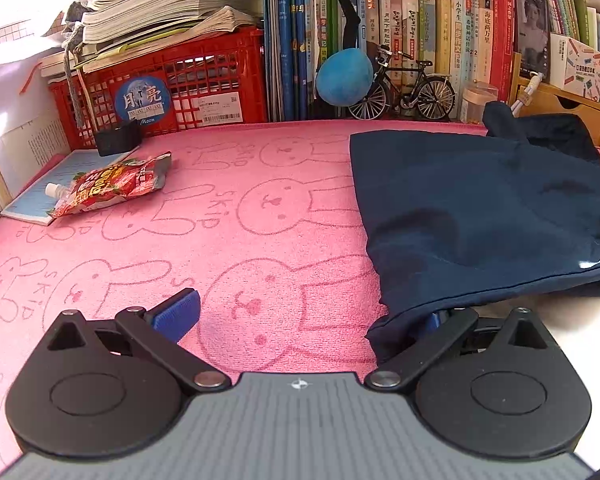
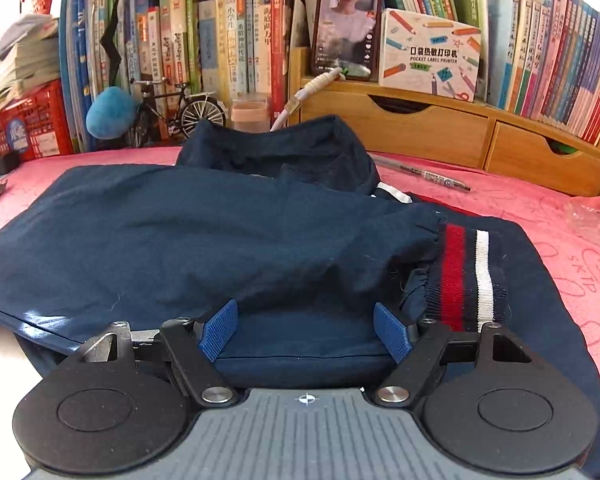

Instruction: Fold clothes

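The soft, limp navy cotton garment (image 2: 188, 232) is spread on the pink rabbit-print counter (image 1: 260, 220), before the wooden drawer unit (image 2: 480, 132). Both claws, left claw (image 1: 300, 316) and right claw (image 2: 306, 330), are released; the striped ribbed cuff (image 2: 464, 276) is judged the firmest hold.

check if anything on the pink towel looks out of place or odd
A red strawberry-print spouted drink pouch lies on its side, half on a pale blue notebook, away from the navy garment. A pen lies loose beside the garment.
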